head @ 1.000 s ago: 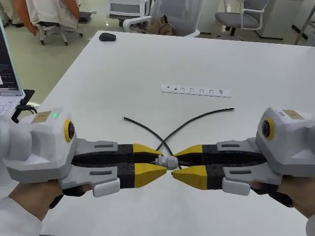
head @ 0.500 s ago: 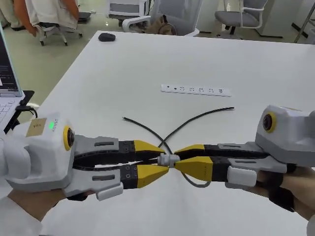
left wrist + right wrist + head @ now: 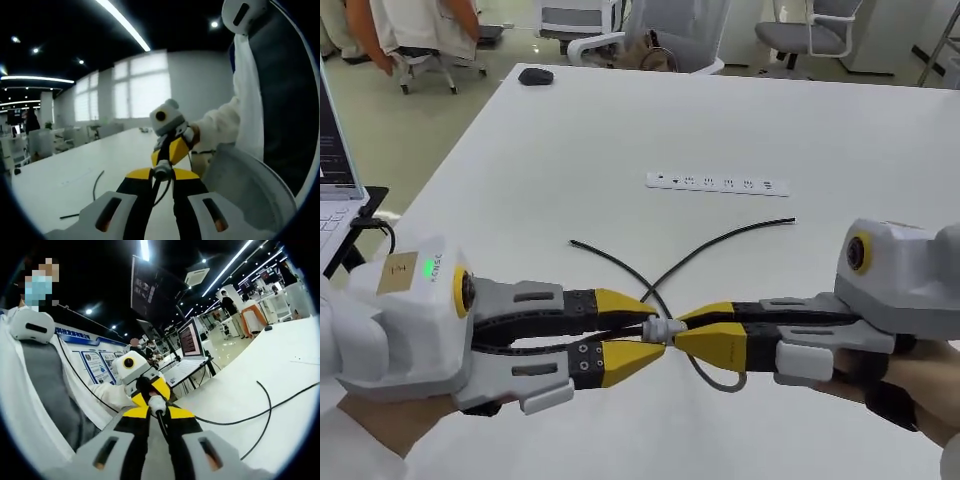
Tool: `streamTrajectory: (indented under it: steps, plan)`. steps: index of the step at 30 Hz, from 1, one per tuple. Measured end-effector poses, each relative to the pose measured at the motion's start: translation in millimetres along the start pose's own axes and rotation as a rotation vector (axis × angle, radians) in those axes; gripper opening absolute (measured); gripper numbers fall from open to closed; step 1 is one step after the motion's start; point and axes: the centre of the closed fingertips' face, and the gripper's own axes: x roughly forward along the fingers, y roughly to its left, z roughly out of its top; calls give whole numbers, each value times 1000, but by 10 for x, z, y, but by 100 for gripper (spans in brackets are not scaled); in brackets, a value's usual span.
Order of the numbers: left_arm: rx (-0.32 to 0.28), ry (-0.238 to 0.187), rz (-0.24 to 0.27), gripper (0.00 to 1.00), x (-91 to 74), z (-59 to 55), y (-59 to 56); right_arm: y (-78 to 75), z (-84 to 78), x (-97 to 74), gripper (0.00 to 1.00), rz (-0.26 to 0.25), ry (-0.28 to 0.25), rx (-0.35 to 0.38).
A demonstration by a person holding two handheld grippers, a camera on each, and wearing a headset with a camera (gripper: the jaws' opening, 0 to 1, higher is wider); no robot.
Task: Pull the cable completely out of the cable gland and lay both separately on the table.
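Above the white table [image 3: 620, 130], the left gripper [image 3: 651, 328] clamps the cable gland [image 3: 666, 328]; the right gripper [image 3: 682, 330] pinches the black cable [image 3: 720, 240] just beside it.

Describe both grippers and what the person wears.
Left gripper and right gripper: black slotted tongs with yellow wedge tips, white casings. The left casing carries a green light and tan sticker. White sleeve at the left wrist.

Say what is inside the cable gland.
The cable enters the cable gland, held in the left tongs; the right tongs grip the cable. The part inside is covered.
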Motion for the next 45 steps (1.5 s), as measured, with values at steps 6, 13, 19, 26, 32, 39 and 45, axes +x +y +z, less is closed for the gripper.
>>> streamTrajectory:
  steps: [6,13,19,26,32,39,45]
  plan:
    - [-20,-6,-4,16,4,4,-14,40,-33,-6,10,5,49,-48]
    - [-202,-17,-11,16,11,-25,30,4,-32,-2,10,-38,75,-252]
    - [-252,-18,-14,16,11,-83,40,2,-78,12,10,-33,101,-335]
    - [-353,-26,-35,16,5,-108,30,16,-102,12,10,-29,117,-434]
    - [-378,3,-38,16,8,-172,14,-26,-172,28,10,-40,154,-519]
    - [-355,-16,-22,16,2,-136,26,-81,-181,26,11,-62,160,-540]
    - [-321,-26,-15,16,-6,-105,21,-132,-166,-16,10,-100,137,-498]
